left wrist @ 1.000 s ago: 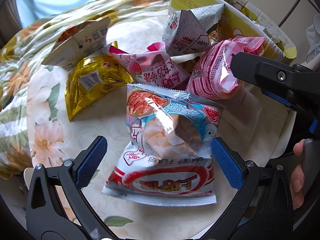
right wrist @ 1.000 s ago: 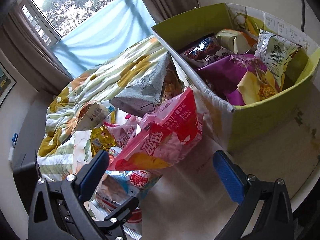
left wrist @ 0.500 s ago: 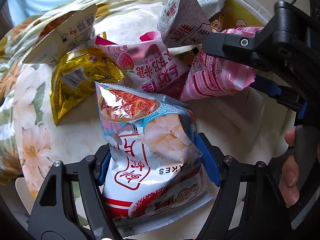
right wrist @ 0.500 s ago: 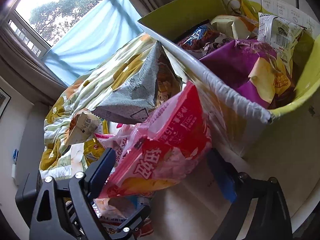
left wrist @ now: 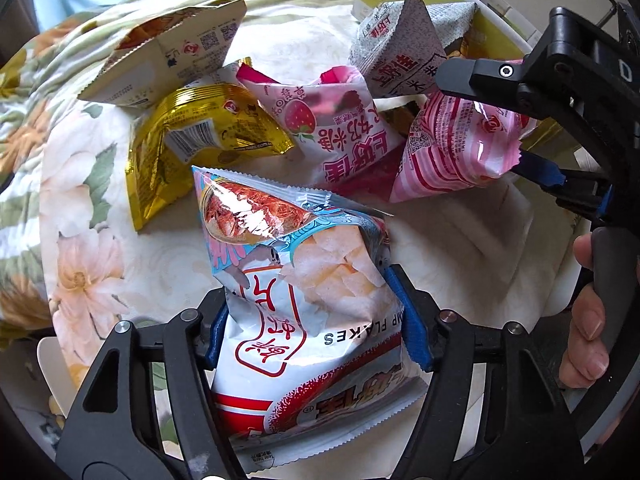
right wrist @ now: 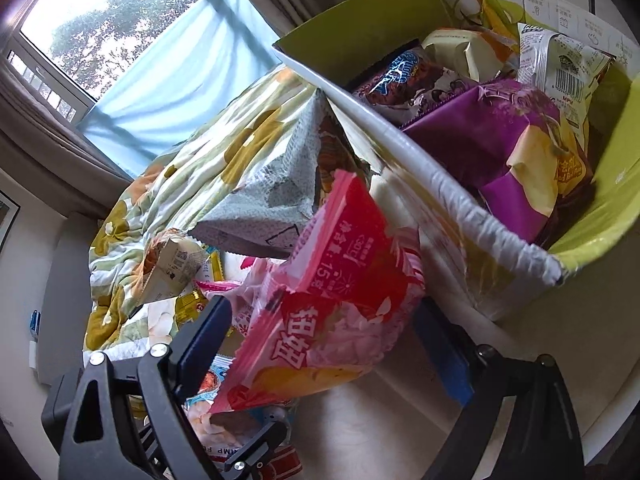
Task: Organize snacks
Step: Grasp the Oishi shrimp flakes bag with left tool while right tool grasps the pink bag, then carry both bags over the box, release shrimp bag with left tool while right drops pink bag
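Observation:
My left gripper (left wrist: 316,316) is shut on a white, red and blue shrimp flakes bag (left wrist: 304,304), which stands between its blue pads. My right gripper (right wrist: 324,344) is shut on a pink and red striped snack bag (right wrist: 332,316) and holds it beside the green box (right wrist: 616,216); that bag also shows in the left wrist view (left wrist: 452,148), with the right gripper (left wrist: 520,120) clamped on it. The box holds several packets, among them a purple bag (right wrist: 492,140).
On the floral cloth (left wrist: 80,208) lie a gold packet (left wrist: 192,144), a pink strawberry bag (left wrist: 340,132), a cream packet (left wrist: 172,56) and a grey triangular packet (left wrist: 404,56). The box's white front wall (right wrist: 440,192) stands close to the right gripper's bag.
Both grippers closed: the left on the shrimp flakes bag, the right on the pink striped bag. The right gripper moved closer to the green box.

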{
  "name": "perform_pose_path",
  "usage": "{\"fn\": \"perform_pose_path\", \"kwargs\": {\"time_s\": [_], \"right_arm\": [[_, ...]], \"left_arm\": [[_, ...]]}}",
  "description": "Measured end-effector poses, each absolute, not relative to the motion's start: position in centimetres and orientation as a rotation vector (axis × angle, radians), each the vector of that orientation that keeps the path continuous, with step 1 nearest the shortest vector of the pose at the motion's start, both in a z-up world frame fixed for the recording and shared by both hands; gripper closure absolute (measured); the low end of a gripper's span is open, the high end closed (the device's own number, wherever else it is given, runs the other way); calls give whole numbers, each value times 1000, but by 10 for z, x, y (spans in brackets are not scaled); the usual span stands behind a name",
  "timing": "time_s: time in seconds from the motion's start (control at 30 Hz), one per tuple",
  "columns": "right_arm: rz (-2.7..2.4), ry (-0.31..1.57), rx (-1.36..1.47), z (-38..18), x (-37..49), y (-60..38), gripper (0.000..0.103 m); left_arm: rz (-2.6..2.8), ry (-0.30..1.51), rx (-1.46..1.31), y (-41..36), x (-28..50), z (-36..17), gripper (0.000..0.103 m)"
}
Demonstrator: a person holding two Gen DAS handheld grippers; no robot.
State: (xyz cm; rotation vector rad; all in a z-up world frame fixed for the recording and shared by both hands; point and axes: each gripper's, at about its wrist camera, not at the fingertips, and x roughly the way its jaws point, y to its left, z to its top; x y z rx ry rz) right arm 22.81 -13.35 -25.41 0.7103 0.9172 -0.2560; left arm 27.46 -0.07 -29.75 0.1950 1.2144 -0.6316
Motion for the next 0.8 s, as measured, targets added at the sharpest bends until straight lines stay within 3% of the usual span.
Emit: {"fn": "perform_pose_path", "kwargs": {"time_s": [0.1,0.17,0.33,0.8], "right_arm": [[-271,939,719,-261,230,-137,13],[-277,950,721,-265,228,-138,32],[-255,939,729,-263,221,-138,48],[-199,902,660,-213,193,-123,50]], "left_arm": [[-628,1213,189,-4,275,-297,38],[-627,1210,185,-2,275,-296,38],[-624,1201,174,5,269,-286,39],[-588,1129,112,32,252,-223,39]]}}
